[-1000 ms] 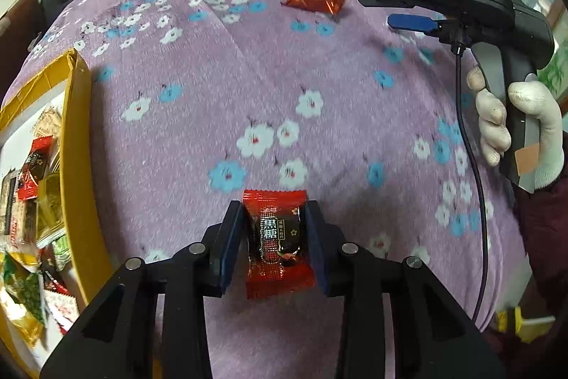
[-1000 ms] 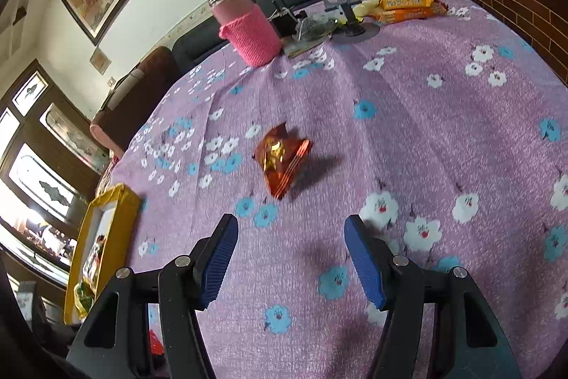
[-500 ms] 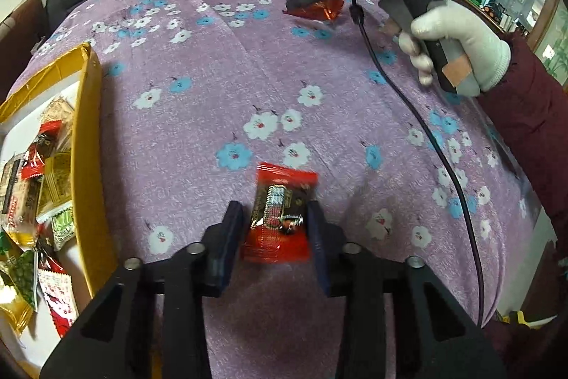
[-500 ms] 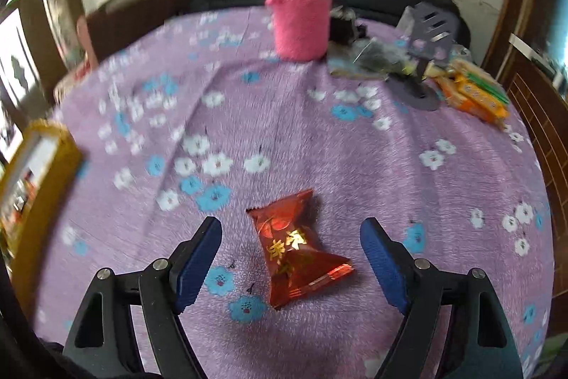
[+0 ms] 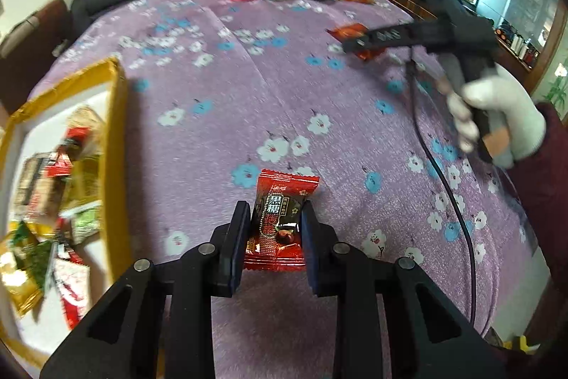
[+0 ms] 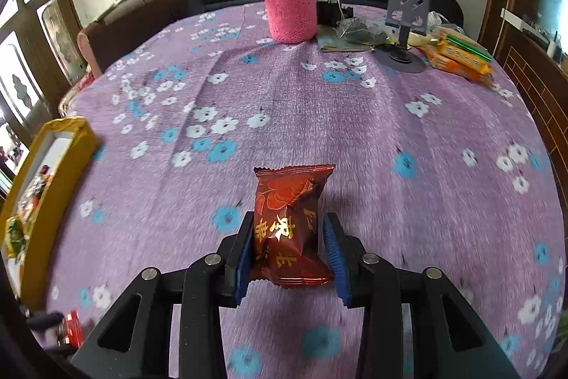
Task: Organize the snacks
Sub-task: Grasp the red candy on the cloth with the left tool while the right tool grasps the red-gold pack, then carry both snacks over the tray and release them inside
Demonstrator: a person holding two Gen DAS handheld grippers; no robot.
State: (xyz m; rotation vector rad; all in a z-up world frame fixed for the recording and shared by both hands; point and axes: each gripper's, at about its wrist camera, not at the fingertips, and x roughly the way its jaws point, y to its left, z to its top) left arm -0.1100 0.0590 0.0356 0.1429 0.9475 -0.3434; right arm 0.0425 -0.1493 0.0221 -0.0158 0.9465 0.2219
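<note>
**Both grippers loaded: two snacks lifted for the tray**

Left wrist view. My left gripper [image 5: 274, 229] is clenched on the small red-and-black foil candy packet [image 5: 280, 222], its pads pressing the packet's two sides. A second ago I held it the same way, low over the purple flowered tablecloth [image 5: 248, 95]; the table now sits further below, so I judge the packet lifted clear. The yellow-rimmed cardboard tray [image 5: 115, 144], already holding a jumble of assorted wrapped snacks [image 5: 53, 187], lies just to the left.

Right wrist view. The main change is here. A second ago my right gripper [image 6: 291, 253] stood wide apart, with the dark red glossy snack pouch with gold lettering [image 6: 291, 229] lying well ahead on the cloth. Now the pouch sits between the blue pads, the near pad touching it and the far pad at its edge: I read this as a grasp just made. Blur makes it unclear whether the pouch has left the cloth.

The pink knitted-sleeve flask [image 6: 289, 6] and orange biscuit packs [image 6: 461, 54] stand far back, untouched.

Implication. With both snacks in hand, the next step I expect is carrying them leftward to the tray; the right grip looks shallow, so the pouch may slip.
</note>
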